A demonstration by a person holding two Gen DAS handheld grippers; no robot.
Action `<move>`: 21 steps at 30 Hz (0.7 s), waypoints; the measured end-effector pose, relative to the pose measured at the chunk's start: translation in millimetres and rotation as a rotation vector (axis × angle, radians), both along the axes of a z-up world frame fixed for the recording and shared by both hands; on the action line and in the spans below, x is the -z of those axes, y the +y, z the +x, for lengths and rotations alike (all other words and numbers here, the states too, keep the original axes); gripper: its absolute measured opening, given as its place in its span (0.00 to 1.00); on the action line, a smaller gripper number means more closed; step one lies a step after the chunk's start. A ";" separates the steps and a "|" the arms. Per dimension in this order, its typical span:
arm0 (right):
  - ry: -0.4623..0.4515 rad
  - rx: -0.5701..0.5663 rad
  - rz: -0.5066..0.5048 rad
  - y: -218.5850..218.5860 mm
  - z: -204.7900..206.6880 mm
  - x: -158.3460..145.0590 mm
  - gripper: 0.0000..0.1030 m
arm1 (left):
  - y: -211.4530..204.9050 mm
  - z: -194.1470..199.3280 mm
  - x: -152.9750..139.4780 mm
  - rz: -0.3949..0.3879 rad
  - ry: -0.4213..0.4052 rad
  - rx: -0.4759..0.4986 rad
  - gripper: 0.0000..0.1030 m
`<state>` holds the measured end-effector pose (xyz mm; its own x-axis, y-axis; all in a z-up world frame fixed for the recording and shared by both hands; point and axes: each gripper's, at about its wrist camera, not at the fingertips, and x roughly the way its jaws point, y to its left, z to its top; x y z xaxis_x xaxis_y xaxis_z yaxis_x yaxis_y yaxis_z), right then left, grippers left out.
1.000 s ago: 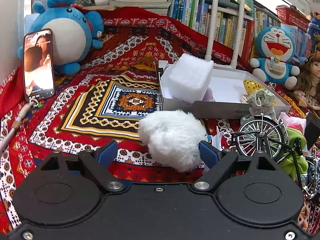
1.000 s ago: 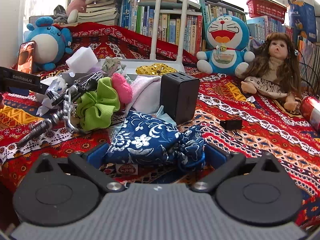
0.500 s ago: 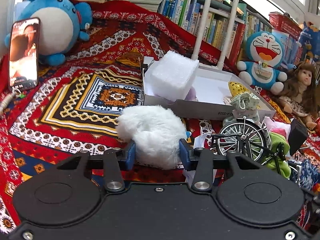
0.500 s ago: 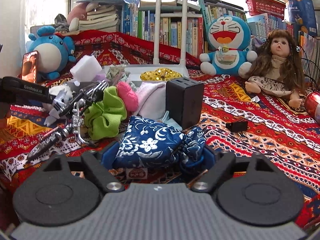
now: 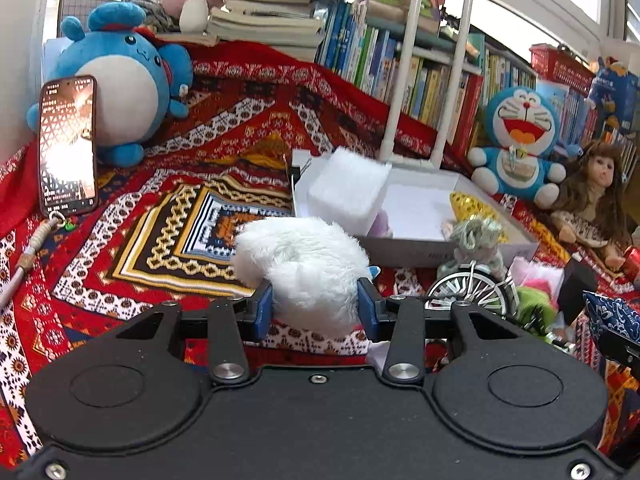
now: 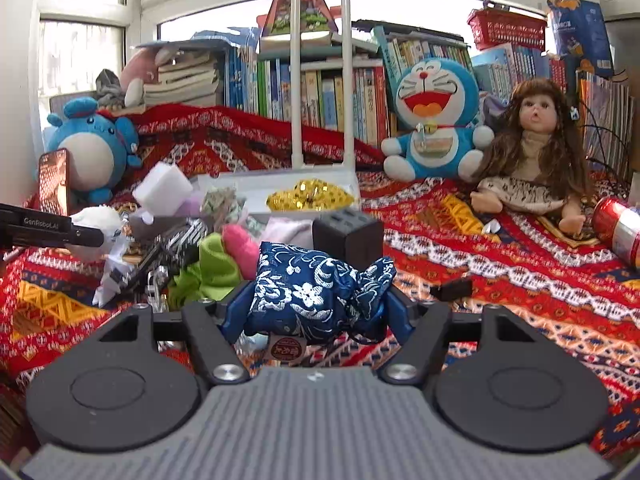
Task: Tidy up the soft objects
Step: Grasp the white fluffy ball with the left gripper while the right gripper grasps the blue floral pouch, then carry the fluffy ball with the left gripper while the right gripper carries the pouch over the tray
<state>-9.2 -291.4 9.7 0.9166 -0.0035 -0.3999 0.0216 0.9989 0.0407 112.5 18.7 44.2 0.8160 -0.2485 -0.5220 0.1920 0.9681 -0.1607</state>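
Left gripper [image 5: 316,307] squeezes fluffy white plush [image 5: 304,264]; right gripper [image 6: 316,312] pinches blue brocade pouch [image 6: 316,292] (floral, bunched).

A red patterned blanket [image 5: 224,148] covers the worktop. On it sits a white shallow box [image 5: 448,246]. Left of the box stands a round blue plush [image 5: 120,92]; right of it sit a Doraemon plush [image 5: 518,148] and a long-haired doll [image 6: 532,152]; just before it stands a miniature bicycle [image 5: 472,292].
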 end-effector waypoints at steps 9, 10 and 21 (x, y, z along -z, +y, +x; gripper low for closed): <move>-0.042 -0.013 0.014 -2.4 18.7 -28.7 0.68 | -7.5 10.5 -22.7 -0.018 -0.019 0.047 0.39; -0.040 -0.018 0.020 -2.3 22.2 -31.8 0.68 | -9.1 13.9 -23.2 -0.023 -0.014 0.052 0.39; 0.058 -0.051 0.037 -9.6 94.9 -59.7 0.68 | -25.4 74.6 -21.6 -0.039 0.065 0.067 0.39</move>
<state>85.7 -301.0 69.4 0.8905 0.0582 -0.4512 -0.0259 0.9967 0.0774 187.1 -6.7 65.9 0.7618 -0.3223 -0.5619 0.2439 0.9463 -0.2121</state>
